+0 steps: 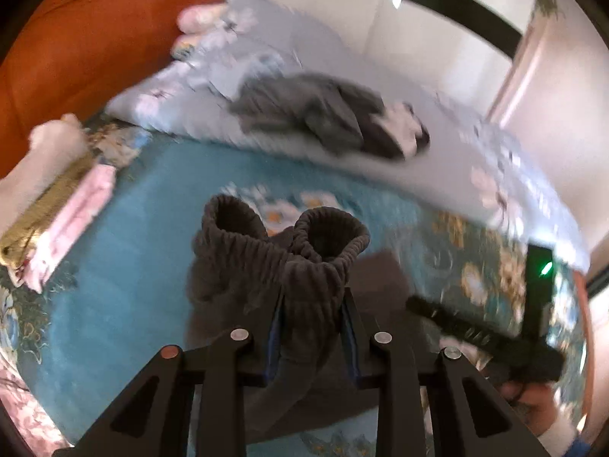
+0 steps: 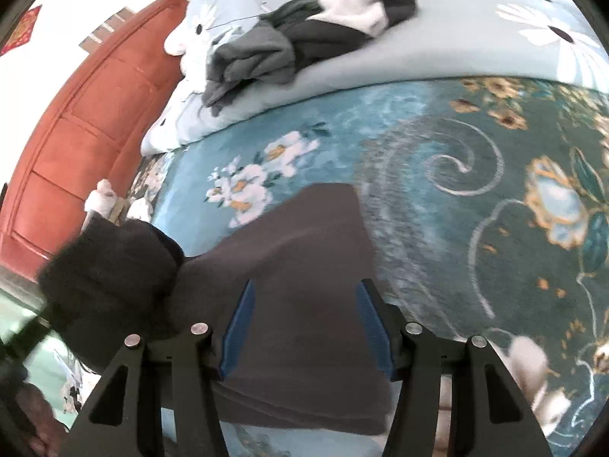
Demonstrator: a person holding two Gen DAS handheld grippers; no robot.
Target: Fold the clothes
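Dark grey sweatpants (image 1: 281, 266) lie on a teal floral blanket (image 1: 133, 266). My left gripper (image 1: 312, 304) is shut on the bunched leg cuffs, which stick up past the fingers. In the right wrist view the flat body of the sweatpants (image 2: 304, 259) lies under my right gripper (image 2: 308, 304), whose jaws stand open above the cloth. The left gripper, wrapped in dark cloth (image 2: 110, 266), shows at the left. The right gripper (image 1: 483, 339) shows in the left wrist view at lower right.
A pile of grey, black and white clothes (image 1: 327, 114) (image 2: 304, 26) sits on a pale blue floral duvet (image 2: 456, 38) at the back. Folded pink and gold cloths (image 1: 61, 224) lie at left. An orange headboard (image 1: 95, 45) stands behind.
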